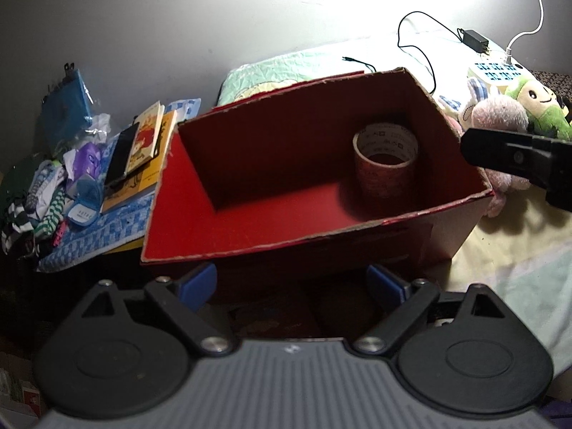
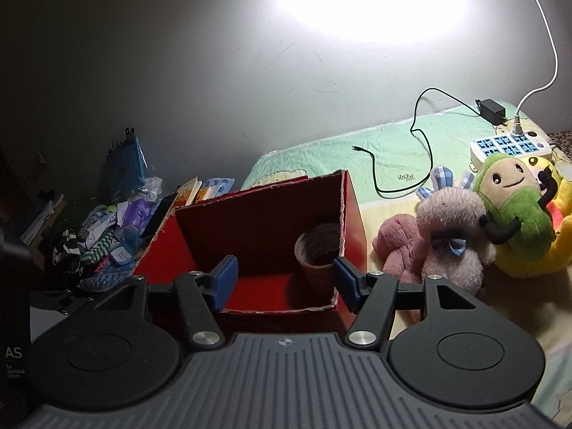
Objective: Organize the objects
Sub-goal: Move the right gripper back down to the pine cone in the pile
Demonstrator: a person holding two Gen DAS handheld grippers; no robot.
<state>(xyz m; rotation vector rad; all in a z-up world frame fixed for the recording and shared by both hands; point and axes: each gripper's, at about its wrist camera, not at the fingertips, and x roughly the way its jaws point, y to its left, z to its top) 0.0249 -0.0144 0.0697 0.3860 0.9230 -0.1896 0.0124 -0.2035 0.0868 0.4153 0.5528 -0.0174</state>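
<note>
Left wrist view: left gripper point(image 1: 291, 282) spread wide, holding nothing, low against the near wall of the red box point(image 1: 178, 200).
Box contents: tape roll point(image 1: 386, 164) upright in the far right corner; rest of the floor bare.
Clutter: books point(image 1: 148, 139) and socks point(image 1: 43, 200) left of the box, unsorted.
Right wrist view: right gripper point(image 2: 284, 282) spread, empty, over the box's near right corner.
Next step, judged: pink plush point(image 2: 439, 246) lies just right of the box; approach from above, pinch the body.
Clearance: box rim is the hazard; lift over it, drop left of the tape.

I see a blown-out lamp glare on the pale grey wall point(image 2: 371, 0); everything lower sits dim, with fisheye corners vignetted black.
</note>
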